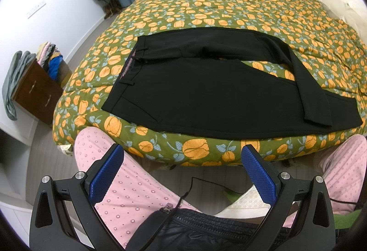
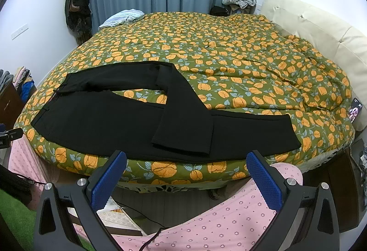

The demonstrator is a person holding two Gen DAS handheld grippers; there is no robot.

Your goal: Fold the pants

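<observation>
My left gripper [image 1: 182, 173] and right gripper [image 2: 186, 178] both hang over my lap, short of the bed [image 2: 160, 169], jaws wide apart and holding nothing. My pink-clad knees sit just below them.

The pants [image 1: 206, 94] lie flat along the bed's near edge, waistband to my left, hems to my right. The near leg runs straight. The far leg bends back and crosses it, its hem [image 2: 181, 147] resting on top near the edge.

Judgement: folding has barely begun. To do the step well, I should pinch the crossed hem with the right jaws, steady the waistband [image 1: 123, 71] with the left, and lay the legs edge on edge, smoothing before any crosswise fold.

Beyond, the quilt [image 2: 252, 62] is rumpled.
</observation>
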